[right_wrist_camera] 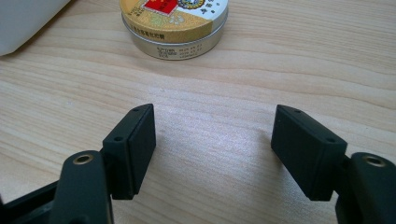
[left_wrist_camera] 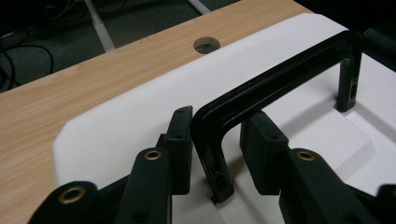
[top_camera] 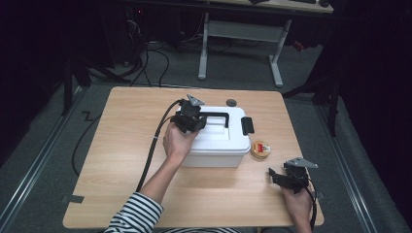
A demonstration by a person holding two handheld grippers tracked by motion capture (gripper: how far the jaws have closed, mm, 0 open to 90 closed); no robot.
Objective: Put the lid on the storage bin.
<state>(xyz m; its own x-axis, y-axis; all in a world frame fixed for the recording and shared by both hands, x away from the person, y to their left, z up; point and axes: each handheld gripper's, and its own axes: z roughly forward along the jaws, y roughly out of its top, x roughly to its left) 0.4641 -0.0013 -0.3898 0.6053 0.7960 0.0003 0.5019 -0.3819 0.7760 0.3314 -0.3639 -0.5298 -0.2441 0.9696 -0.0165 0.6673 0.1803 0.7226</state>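
A white plastic box (top_camera: 221, 143) with a black carry handle (top_camera: 217, 115) sits at the middle of the wooden table (top_camera: 131, 160). My left gripper (top_camera: 193, 122) hangs over the lid's left end. In the left gripper view the handle (left_wrist_camera: 280, 79) stands up from the lid (left_wrist_camera: 121, 126), and its near corner lies between the jaws of my left gripper (left_wrist_camera: 219, 115). The left pad (left_wrist_camera: 180, 144) is right beside the handle, while a gap remains at the right pad. My right gripper (top_camera: 275, 176) rests open low over the table near its front right, and its jaws (right_wrist_camera: 212, 126) hold nothing.
A round gold and red tin (top_camera: 260, 149) lies just right of the box, and it sits ahead of the right jaws (right_wrist_camera: 173, 23). A black latch (top_camera: 248, 125) is on the box's right end. A cable hole (top_camera: 231, 102) pierces the table behind the box. Desk legs stand beyond.
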